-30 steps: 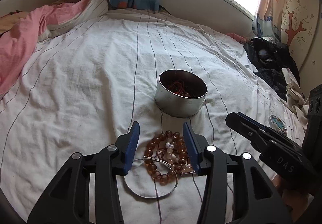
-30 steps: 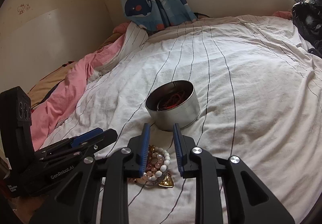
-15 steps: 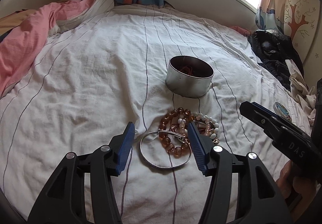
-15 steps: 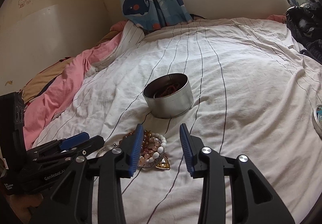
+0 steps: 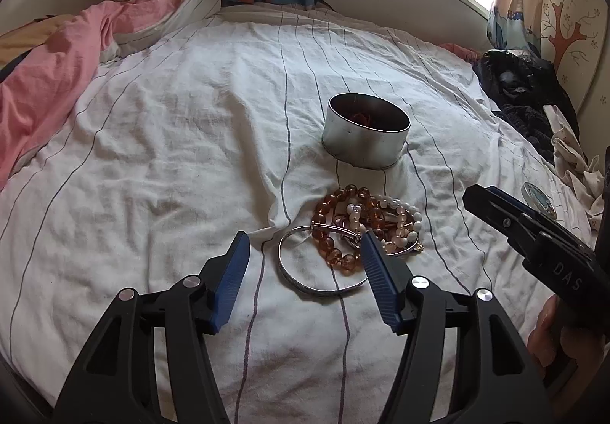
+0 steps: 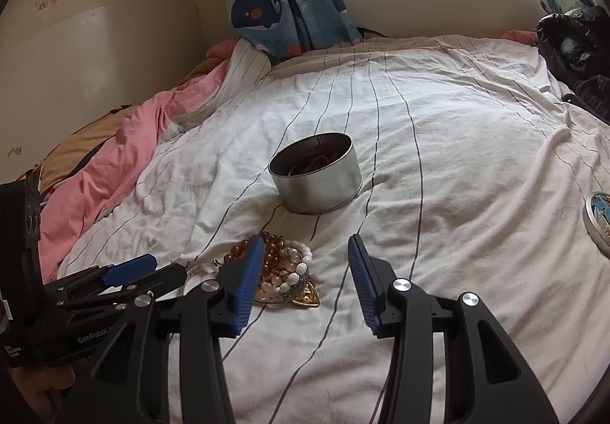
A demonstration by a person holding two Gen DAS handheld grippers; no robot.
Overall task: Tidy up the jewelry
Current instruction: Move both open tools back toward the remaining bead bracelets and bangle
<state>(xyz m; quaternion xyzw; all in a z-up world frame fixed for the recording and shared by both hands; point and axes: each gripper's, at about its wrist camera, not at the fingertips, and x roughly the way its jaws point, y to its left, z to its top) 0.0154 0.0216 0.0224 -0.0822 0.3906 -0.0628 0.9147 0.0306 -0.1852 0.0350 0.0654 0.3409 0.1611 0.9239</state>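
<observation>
A heap of jewelry lies on the striped white sheet: an amber bead bracelet (image 5: pixel 331 229), a silver bangle (image 5: pixel 301 281), a white and pink bead bracelet (image 5: pixel 405 220) and a gold heart pendant (image 6: pixel 305 296). Just beyond it stands a round metal tin (image 5: pixel 366 136) (image 6: pixel 316 180) with red strands inside. My left gripper (image 5: pixel 304 239) hovers just short of the heap with its jaws opening; the bangle shows between its fingers, untouched. My right gripper (image 6: pixel 305 241) (image 5: pixel 480 197) is also opening over bare sheet, the beads beside its left finger (image 6: pixel 248 271). The left gripper (image 6: pixel 129 268) appears at the lower left.
A round lid (image 6: pixel 598 222) (image 5: pixel 537 197) lies on the sheet to the right. A pink quilt (image 5: pixel 45 81) is bunched along the left side. Dark clothes (image 5: pixel 526 96) are piled at the far right. Curtains and a window sill close off the far side.
Both grippers have drawn back from the jewelry heap and their jaws have spread wider. The heap and the tin now sit farther ahead in both views.
</observation>
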